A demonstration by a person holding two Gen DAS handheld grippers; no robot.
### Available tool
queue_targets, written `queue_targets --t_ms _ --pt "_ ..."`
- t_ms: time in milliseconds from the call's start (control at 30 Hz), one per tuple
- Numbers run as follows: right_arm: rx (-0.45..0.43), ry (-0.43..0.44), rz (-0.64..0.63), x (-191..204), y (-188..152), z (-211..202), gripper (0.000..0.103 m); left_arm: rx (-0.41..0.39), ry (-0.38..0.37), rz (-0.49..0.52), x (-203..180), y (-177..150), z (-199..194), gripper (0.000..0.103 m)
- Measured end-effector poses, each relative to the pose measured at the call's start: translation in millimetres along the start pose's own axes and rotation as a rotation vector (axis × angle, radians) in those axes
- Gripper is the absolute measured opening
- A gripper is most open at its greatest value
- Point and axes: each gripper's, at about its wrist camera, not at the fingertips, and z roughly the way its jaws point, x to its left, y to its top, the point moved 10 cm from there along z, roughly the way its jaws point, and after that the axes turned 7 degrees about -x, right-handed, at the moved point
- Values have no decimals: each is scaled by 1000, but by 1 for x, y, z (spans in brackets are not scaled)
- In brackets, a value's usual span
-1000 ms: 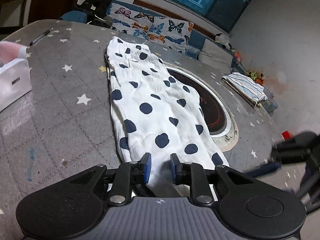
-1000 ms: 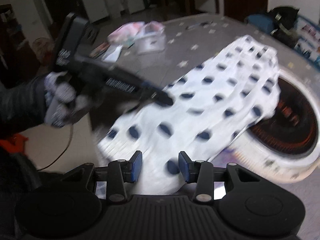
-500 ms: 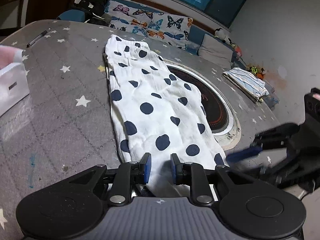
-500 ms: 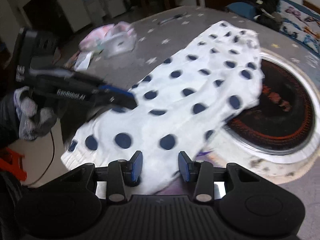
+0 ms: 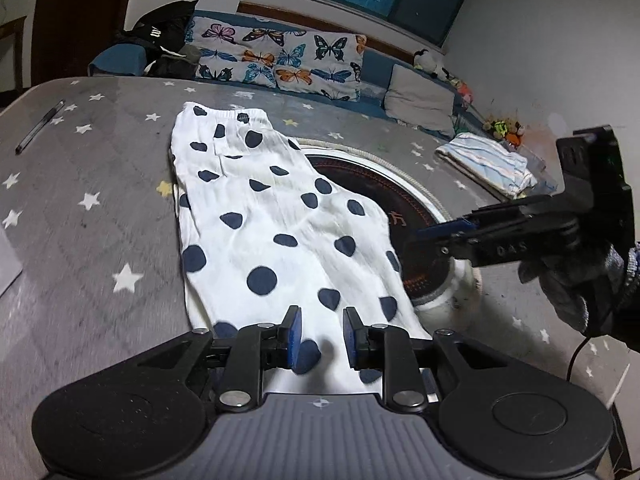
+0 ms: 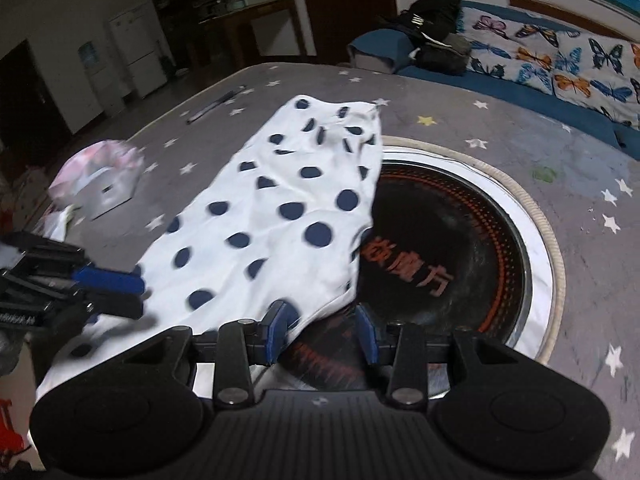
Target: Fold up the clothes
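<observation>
White polka-dot cotton trousers [image 5: 272, 216]: spread flat, hem at six o'clock for folding.
Left gripper [image 5: 320, 336]: released, straddling hem.
Right gripper [image 6: 322, 330]: released, at the hem's corner.

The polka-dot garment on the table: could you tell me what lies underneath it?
The polka-dot garment lies on the grey star-patterned tablecloth, and its right edge overlaps the round black cooktop set into the table. Whatever else sits beneath the fabric is covered.
</observation>
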Motion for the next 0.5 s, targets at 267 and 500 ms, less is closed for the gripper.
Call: queue_targets --t_ms 267,500 --pt "-6 37 54 -14 3 26 28 34 21 5 11 6 22 26" --pt "-5 43 37 -10 3 29 5 51 33 2 19 4 29 26"
